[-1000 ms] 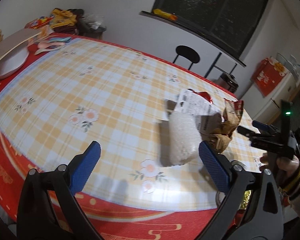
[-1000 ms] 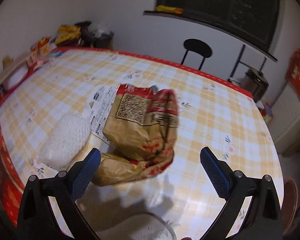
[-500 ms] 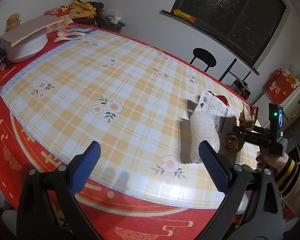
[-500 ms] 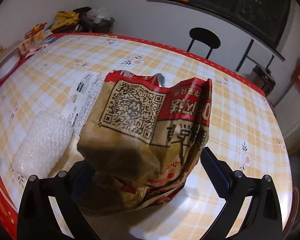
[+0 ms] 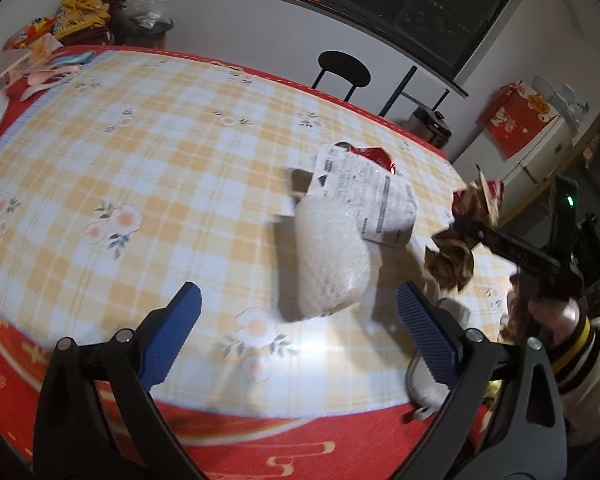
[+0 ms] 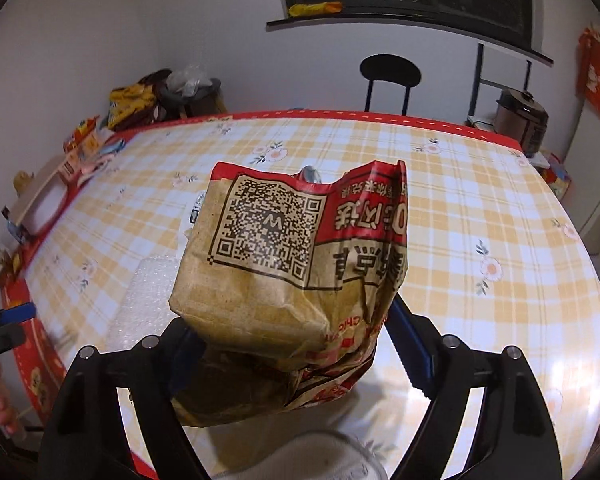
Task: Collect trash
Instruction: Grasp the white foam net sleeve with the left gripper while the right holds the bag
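Note:
My right gripper [image 6: 296, 344] is shut on a crumpled brown and red paper bag [image 6: 292, 264] with a QR code and holds it above the table. The bag also shows in the left wrist view [image 5: 460, 240], lifted at the right. A white bubble-wrap packet [image 5: 328, 256] lies on the checked tablecloth with a printed white paper [image 5: 364, 196] and a red wrapper [image 5: 376, 156] behind it. My left gripper [image 5: 300, 320] is open and empty, just in front of the bubble-wrap packet.
A white rimmed container [image 6: 324, 456] sits at the near table edge below the bag. Clutter of boxes and snack packs [image 5: 52, 40] fills the far left corner. A black chair [image 5: 344, 72] stands behind the table. A rice cooker [image 6: 520, 120] stands at the back right.
My right gripper has closed on the paper bag and lifted it off the table. My left gripper has moved closer to the bubble-wrap packet and stays open.

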`<state>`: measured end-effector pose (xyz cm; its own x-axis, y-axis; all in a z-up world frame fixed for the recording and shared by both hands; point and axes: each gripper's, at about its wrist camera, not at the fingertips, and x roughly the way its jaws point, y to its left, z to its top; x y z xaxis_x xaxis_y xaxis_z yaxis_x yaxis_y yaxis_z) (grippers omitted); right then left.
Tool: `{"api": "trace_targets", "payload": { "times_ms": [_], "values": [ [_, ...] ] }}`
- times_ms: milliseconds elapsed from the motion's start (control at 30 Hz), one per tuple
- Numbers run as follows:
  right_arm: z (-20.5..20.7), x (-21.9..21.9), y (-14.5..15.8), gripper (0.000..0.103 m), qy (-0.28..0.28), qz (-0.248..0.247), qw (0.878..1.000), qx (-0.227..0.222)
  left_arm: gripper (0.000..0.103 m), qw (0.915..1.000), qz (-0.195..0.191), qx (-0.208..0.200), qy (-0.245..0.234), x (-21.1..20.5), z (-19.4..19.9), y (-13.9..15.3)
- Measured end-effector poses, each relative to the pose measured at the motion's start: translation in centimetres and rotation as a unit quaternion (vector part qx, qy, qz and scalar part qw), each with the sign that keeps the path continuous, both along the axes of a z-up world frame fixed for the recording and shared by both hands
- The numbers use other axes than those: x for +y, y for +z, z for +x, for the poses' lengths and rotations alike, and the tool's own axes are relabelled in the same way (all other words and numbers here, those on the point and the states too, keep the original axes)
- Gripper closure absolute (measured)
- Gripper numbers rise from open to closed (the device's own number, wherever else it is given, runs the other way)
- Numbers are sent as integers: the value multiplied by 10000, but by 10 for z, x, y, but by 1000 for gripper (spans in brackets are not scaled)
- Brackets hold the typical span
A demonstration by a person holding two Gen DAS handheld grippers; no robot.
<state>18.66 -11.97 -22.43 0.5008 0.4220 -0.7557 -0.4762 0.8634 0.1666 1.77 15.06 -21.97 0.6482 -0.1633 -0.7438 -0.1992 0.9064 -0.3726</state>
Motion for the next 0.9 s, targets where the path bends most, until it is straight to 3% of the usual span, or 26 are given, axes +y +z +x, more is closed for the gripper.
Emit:
{"api": "trace_targets", "payload": {
  "times_ms": [100, 400, 667, 900],
  "values": [
    [-8, -14, 8, 22, -144, 75, 9999, -5, 7, 9999, -128, 40, -16, -2, 14, -4],
    [-27, -72, 19, 22, -726, 206, 9971, 9, 7, 9989, 114, 281, -350, -29, 58, -33],
    [-38, -111, 11, 22, -1110, 117, 9936, 152, 7, 9985, 104, 516, -178, -33, 81, -66],
    [-44, -133, 13, 22, -1262, 115, 9919, 123, 6, 9982, 171, 549, -181, -43, 97, -76]
  ]
}}
